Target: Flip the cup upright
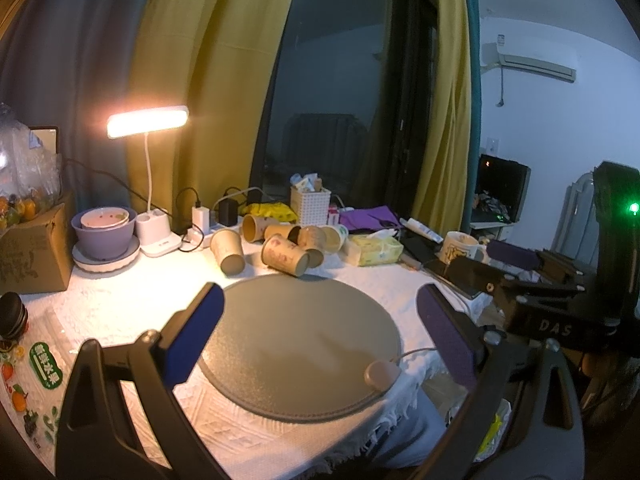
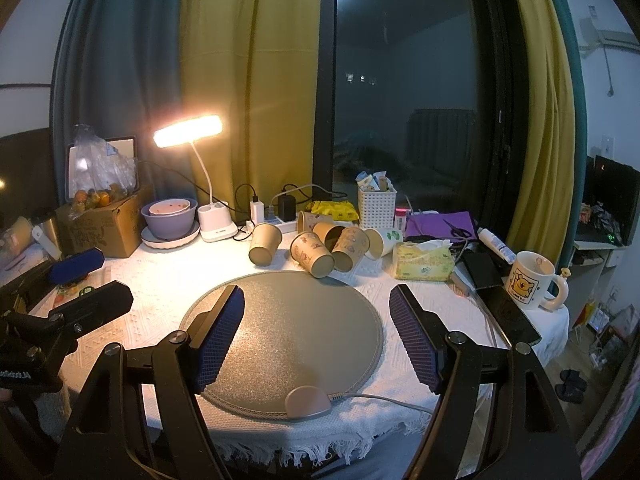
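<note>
Both the left gripper (image 1: 320, 332) and right gripper (image 2: 316, 336) hang wide open, empty. The paper cups (image 2: 312, 254) lie tipped over at 12 o'clock past the round mat (image 2: 288, 320). They look light and crushable, so pinch mid-wall gently.

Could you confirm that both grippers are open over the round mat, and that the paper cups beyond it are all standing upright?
Not quite: the paper cups lie tipped on their sides, as the right wrist view shows. The rest holds: the left gripper and right gripper are open over the round mat.
</note>
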